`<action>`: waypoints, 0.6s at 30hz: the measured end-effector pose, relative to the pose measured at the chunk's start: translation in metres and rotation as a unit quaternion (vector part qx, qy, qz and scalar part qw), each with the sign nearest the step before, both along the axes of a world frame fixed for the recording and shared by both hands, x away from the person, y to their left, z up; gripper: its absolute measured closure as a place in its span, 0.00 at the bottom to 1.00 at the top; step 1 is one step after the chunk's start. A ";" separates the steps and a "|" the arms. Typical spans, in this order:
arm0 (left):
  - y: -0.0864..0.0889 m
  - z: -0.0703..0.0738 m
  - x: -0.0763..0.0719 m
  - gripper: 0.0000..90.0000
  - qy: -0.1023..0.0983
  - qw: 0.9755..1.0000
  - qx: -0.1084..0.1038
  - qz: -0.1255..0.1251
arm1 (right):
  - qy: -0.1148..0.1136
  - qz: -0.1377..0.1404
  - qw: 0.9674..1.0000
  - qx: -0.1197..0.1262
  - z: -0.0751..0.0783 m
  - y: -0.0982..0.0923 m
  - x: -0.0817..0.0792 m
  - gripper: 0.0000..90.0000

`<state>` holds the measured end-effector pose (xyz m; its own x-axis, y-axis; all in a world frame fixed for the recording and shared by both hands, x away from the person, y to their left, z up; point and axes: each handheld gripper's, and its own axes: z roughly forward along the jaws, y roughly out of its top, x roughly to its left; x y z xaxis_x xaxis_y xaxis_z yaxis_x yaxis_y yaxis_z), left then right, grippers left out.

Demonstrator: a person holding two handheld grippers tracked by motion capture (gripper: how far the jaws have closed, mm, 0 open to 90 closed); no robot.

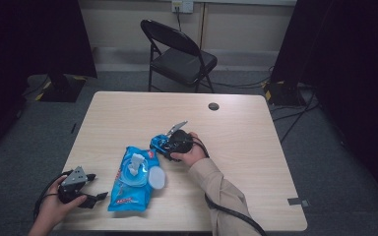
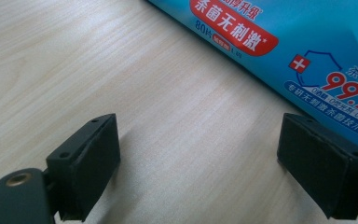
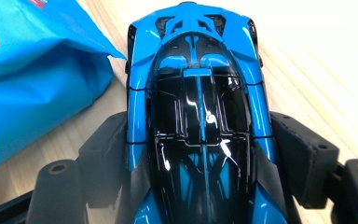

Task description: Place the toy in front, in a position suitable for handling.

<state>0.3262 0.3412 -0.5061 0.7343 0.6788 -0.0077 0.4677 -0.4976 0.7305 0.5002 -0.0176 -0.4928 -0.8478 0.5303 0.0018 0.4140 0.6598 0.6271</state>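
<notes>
A blue and black toy car (image 1: 158, 143) (image 3: 198, 93) sits on the table next to the top end of a blue wet-wipes pack (image 1: 130, 189) (image 3: 32, 70). My right gripper (image 1: 170, 145) (image 3: 200, 149) is shut on the car, one pad against each of its sides. The pack lies flat, its white lid (image 1: 156, 178) flipped open and a wipe (image 1: 137, 163) sticking up. My left gripper (image 1: 97, 186) (image 2: 200, 135) rests open at the table's near left, just left of the pack (image 2: 307, 51), with only bare wood between its pads.
The wooden table (image 1: 236, 147) has a dark round cable hole (image 1: 213, 106) near its far edge. A black folding chair (image 1: 179, 54) stands behind the table. Cables lie on the floor at the right.
</notes>
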 end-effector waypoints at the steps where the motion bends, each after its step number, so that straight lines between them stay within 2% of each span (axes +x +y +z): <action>1: 0.000 0.000 0.000 0.14 0.000 1.000 0.000 0.000 | 0.002 -0.001 1.000 0.002 0.000 -0.001 0.000 0.29; 3: 0.000 0.000 0.000 0.14 0.000 1.000 0.000 0.000 | 0.003 -0.007 1.000 0.012 0.004 -0.003 0.000 0.31; 4: 0.000 0.000 0.000 0.14 0.000 1.000 0.000 0.000 | -0.004 -0.006 1.000 0.005 0.005 -0.004 0.000 0.31; 6: 0.000 0.000 0.000 0.14 0.000 1.000 0.000 0.000 | 0.001 -0.007 1.000 0.001 0.005 -0.006 0.000 0.31; 18: 0.000 0.000 0.000 0.14 0.000 1.000 0.000 0.000 | -0.006 -0.023 1.000 0.007 0.013 -0.023 -0.003 0.31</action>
